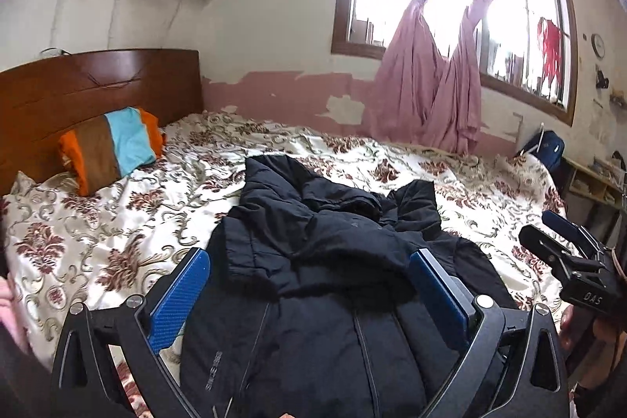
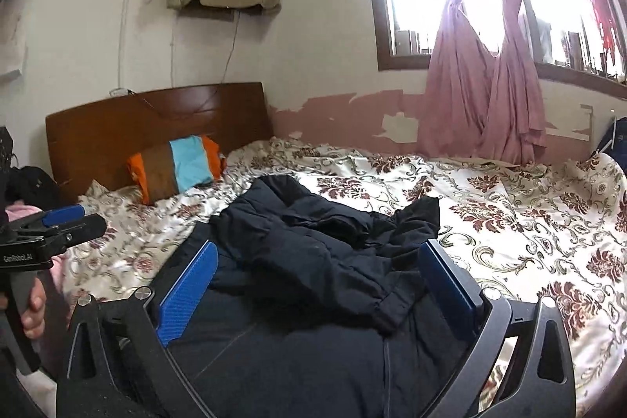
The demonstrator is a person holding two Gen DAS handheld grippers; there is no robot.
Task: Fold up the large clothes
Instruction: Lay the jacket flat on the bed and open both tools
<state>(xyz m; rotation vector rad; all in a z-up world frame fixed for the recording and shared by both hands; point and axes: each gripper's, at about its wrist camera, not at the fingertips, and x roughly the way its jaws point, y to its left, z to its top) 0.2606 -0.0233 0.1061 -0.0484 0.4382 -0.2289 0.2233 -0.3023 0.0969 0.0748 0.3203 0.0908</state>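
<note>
Hovering over the near edge of the bed (image 1: 98, 253), both tools are spread wide with nothing between the pads. Left tool (image 1: 309, 304) sits above the dark puffer jacket (image 1: 313, 261), blue pads either side of the view, no cloth pinched. Right tool (image 2: 317, 300) is the same: jaws apart, empty, jacket below it. Each tool also shows at the edge of the other's view, so they sit side by side, near each other.

Jacket lies rumpled on the floral bedspread, toward the near edge and roughly mid-way along the bed, a sleeve flopped across the body and a bunched part toward the far side. Not a neat fold yet. Striped pillow (image 1: 113, 147) sits well apart at the headboard corner.

Judgement: wide-open empty jaws fit a pause between grasps, likely to pick the next hem or sleeve.
</note>
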